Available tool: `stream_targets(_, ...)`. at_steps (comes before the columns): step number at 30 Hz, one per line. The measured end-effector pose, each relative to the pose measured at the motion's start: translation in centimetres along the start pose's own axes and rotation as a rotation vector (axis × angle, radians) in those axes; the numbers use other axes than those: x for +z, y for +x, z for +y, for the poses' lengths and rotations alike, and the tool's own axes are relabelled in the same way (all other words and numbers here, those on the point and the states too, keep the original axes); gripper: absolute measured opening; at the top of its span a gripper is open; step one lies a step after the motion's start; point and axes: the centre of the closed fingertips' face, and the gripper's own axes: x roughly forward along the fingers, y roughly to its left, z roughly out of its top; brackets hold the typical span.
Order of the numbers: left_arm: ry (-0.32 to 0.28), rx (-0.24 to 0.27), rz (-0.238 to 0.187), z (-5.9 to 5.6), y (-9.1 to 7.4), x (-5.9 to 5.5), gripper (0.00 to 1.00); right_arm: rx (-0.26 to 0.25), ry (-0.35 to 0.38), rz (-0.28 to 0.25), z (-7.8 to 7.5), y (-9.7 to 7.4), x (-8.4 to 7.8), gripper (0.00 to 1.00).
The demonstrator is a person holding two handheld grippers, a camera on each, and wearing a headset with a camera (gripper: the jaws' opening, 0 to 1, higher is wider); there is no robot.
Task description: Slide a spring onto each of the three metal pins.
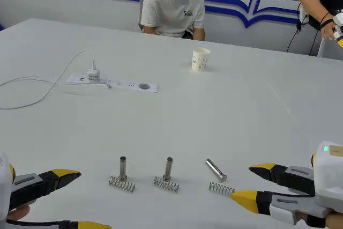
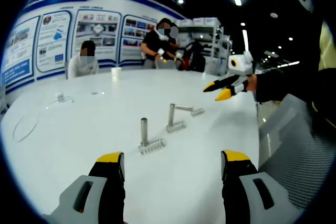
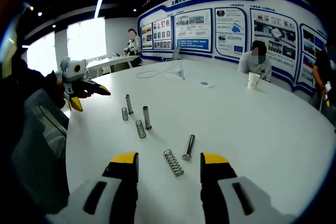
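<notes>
Two metal pins stand upright on the white table, the left pin [image 1: 122, 168] [image 2: 144, 131] [image 3: 128, 104] and the middle pin [image 1: 168, 168] [image 2: 171, 115] [image 3: 147, 117]. The right pin [image 1: 216, 169] [image 3: 188, 147] lies flat. A loose spring lies in front of each: left spring [image 1: 122, 184] [image 2: 153, 146], middle spring [image 1: 166, 185] [image 3: 140, 128], right spring [image 1: 221, 188] [image 3: 172, 162]. My left gripper [image 1: 88, 199] [image 2: 173, 157] is open and empty, left of the row. My right gripper [image 1: 242, 182] [image 3: 169, 157] is open and empty, just right of the right spring.
A paper cup [image 1: 200, 59] stands far back on the table [image 1: 177, 116]. A white power strip [image 1: 115, 83] with a plugged charger and looping cable lies at the back left. One person sits at the far edge; another is at the back right.
</notes>
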Motion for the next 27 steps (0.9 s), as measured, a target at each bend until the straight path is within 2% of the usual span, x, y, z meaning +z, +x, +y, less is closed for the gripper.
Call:
stream_targets(7,0.001,0.000,0.001,0.0,0.0,0.0,0.76,-0.040,0.029,0.057,-1.6,1.7,1.0,0.37)
stream_targets(11,-0.002,0.002,0.000,0.0,0.0,0.0,0.76,-0.078,0.047,0.123,-2.7,3.1,0.9,0.29)
stream_targets(15,-0.004,0.003,0.001,-0.1,0.0,-0.1,0.76,-0.106,0.039,0.171,-3.4,4.6,1.0,0.26)
stream_targets(23,-0.012,0.014,-0.003,0.1,-0.3,-0.2,0.76,-0.120,0.027,0.267,-3.8,6.7,0.3,0.20)
stream_targets(27,-0.012,0.012,-0.001,0.0,-0.2,-0.3,0.76,-0.119,0.031,0.286,-3.9,7.6,0.3,0.19)
